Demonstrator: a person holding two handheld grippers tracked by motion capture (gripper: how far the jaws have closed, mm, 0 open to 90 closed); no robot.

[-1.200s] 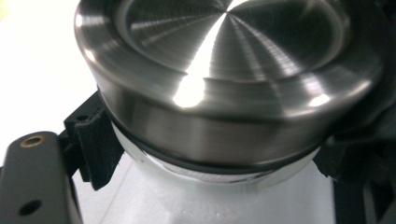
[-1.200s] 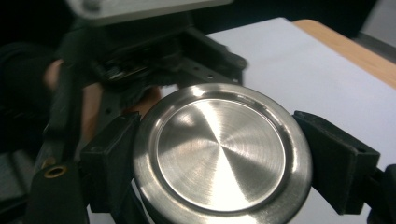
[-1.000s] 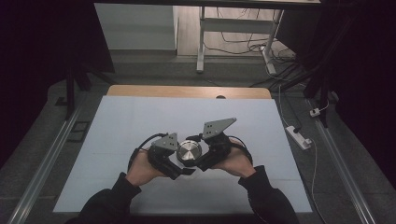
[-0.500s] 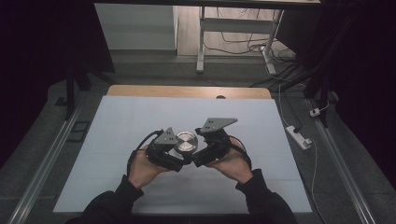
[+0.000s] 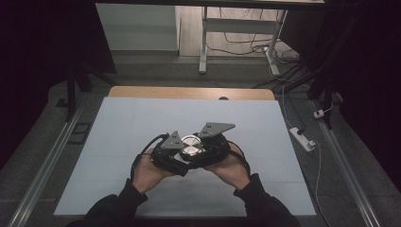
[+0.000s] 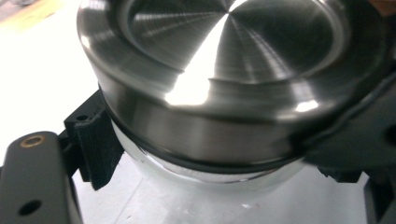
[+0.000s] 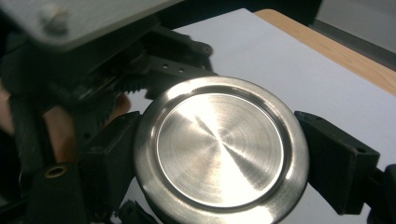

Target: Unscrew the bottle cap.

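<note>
A round jar with a brushed-metal lid [image 5: 191,145] is held between both grippers over the white table mat [image 5: 142,123]. My left gripper [image 5: 176,156] is shut on the pale jar body [image 6: 210,182], just under the lid [image 6: 224,56]; one black pad [image 6: 95,140] presses its side. My right gripper [image 7: 224,161] has just been closing, and its jaws now clamp the lid [image 7: 219,149] by the rim from both sides. In the high view the right gripper [image 5: 204,152] comes in from the right. The left gripper's body [image 7: 154,70] sits close behind the lid.
A wooden strip [image 5: 189,92] edges the far side of the table. Metal rails [image 5: 47,165] run along both sides. A white power strip [image 5: 302,138] with cables lies on the floor to the right. Desk legs [image 5: 203,42] stand beyond.
The jar and both hands have shifted a little away from the person. The right gripper's top plate has tilted slightly.
</note>
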